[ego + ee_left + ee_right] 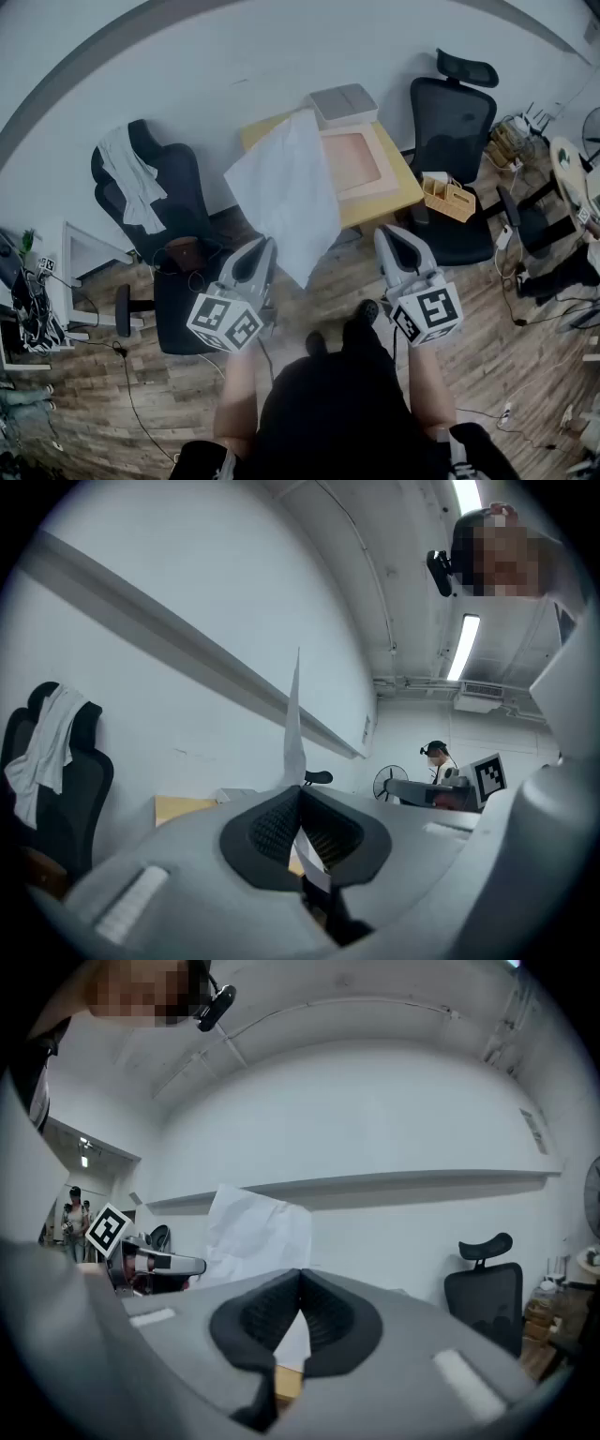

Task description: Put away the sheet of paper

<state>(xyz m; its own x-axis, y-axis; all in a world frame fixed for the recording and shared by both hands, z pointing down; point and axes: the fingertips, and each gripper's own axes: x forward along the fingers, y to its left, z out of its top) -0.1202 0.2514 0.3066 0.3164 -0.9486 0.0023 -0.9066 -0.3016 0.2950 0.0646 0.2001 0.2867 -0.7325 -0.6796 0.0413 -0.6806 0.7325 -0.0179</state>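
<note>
The white sheet of paper (291,197) hangs in the air over the floor in front of the yellow table (405,187), slightly creased. My left gripper (268,246) is shut on its lower left edge. In the left gripper view the sheet (295,719) rises edge-on out of the closed jaws (299,791). My right gripper (388,234) is to the right of the sheet and apart from it, shut with nothing held. In the right gripper view the sheet (258,1234) stands to the left beyond the closed jaws (299,1275).
On the table lie a pink tray (352,161) and a white box (342,103). A black chair with a white cloth (159,206) stands at the left, another black chair (452,122) at the right, and a wooden organizer (448,197) beside it. Cables lie on the wood floor.
</note>
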